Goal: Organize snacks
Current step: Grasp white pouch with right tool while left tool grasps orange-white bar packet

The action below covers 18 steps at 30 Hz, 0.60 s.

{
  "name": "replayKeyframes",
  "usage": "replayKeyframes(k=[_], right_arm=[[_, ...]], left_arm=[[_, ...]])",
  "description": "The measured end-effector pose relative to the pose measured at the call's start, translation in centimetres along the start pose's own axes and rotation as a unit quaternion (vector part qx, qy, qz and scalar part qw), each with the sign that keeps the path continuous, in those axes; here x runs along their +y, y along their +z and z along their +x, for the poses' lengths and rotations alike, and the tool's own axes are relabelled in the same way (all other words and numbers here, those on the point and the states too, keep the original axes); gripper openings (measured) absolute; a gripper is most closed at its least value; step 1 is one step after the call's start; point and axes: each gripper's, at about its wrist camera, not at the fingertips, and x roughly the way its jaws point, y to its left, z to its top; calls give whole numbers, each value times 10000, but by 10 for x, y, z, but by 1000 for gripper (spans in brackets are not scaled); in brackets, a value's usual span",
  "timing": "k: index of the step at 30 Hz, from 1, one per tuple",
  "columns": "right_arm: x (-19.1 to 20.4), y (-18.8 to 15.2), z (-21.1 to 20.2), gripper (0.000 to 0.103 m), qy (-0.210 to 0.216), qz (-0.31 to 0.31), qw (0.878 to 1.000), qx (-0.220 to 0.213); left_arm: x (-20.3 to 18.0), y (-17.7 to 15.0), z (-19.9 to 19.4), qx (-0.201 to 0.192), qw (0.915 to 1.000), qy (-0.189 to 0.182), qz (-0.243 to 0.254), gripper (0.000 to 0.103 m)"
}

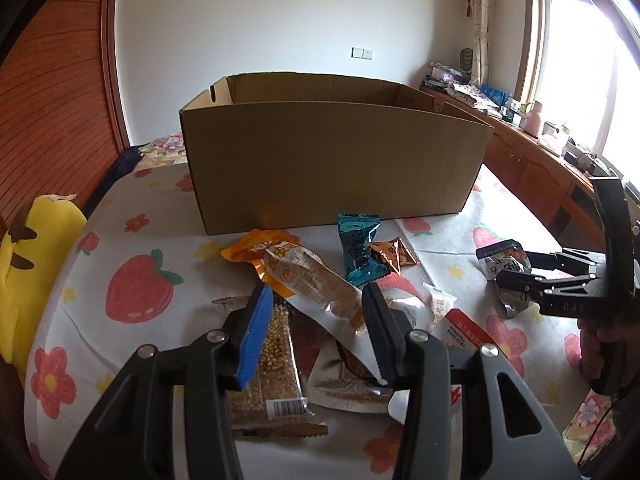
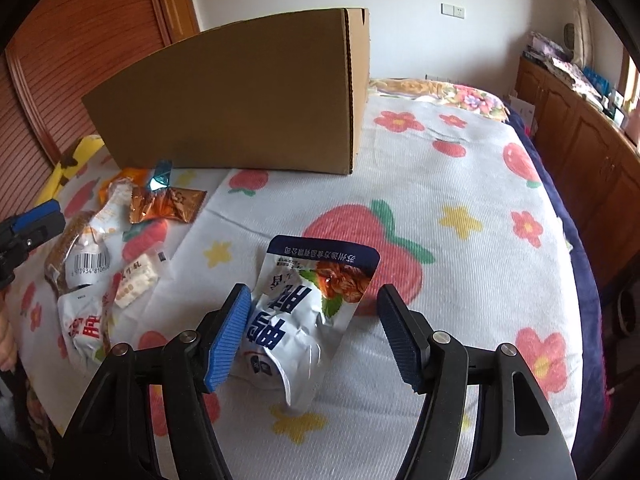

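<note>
Surface: bed (image 2: 460, 184) with strawberry-print cover.
Ahead of tool: open cardboard box (image 1: 336, 168).
Near tool: snack packets (image 1: 312, 280).
Left edge: yellow plush (image 1: 28, 256).

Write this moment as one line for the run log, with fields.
left gripper: open over snack pile | right gripper: open around blue-white pouch | cardboard box: behind, contents unseen

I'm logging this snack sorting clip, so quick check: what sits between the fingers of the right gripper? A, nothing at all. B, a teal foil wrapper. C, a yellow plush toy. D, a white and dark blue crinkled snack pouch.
D: in the right wrist view the white and dark blue crinkled snack pouch lies on the strawberry-print bedspread between the fingers of the open right gripper.
</note>
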Motion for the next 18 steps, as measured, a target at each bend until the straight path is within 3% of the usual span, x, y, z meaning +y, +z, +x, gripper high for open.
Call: replayKeyframes(k=[18], right_arm=[[11,-2,5,75,-136,-225,9996,51]], left_arm=[[-10,26,53,870,9953,308,-297,47]])
